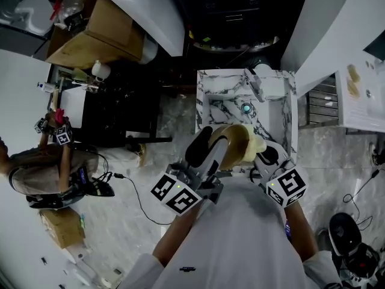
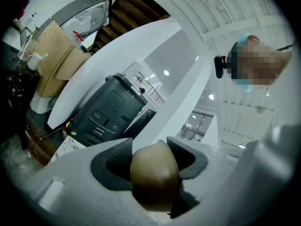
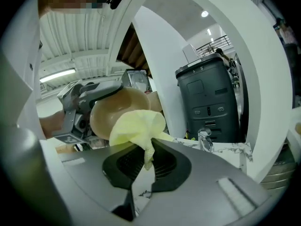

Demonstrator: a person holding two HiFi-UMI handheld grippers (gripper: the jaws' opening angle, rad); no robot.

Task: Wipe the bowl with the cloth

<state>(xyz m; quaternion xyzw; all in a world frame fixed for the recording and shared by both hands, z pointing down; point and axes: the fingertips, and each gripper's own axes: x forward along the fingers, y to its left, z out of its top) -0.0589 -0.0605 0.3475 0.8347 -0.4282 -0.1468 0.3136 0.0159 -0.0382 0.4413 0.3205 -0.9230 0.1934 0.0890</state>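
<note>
A tan bowl (image 1: pixel 233 142) is held up in front of me over the near edge of the marble sink (image 1: pixel 207 110). My left gripper (image 1: pixel 207 156) is shut on the bowl's rim (image 2: pixel 154 173), which fills the gap between its jaws. My right gripper (image 1: pixel 260 156) is shut on a pale yellow cloth (image 3: pixel 136 128). The bunched cloth (image 1: pixel 257 144) presses against the bowl (image 3: pixel 117 109) at its lower inside edge. In the right gripper view the left gripper (image 3: pixel 80 105) holds the bowl from the left.
The sink has a tap (image 1: pixel 255 86) and a drain (image 1: pixel 246 108). A dark grey machine (image 3: pixel 209 105) stands beyond the sink. Another person (image 1: pixel 36 173) with grippers stands at the left. Cables (image 1: pixel 129 188) lie on the floor, with cardboard boxes (image 1: pixel 96 32) at the far left.
</note>
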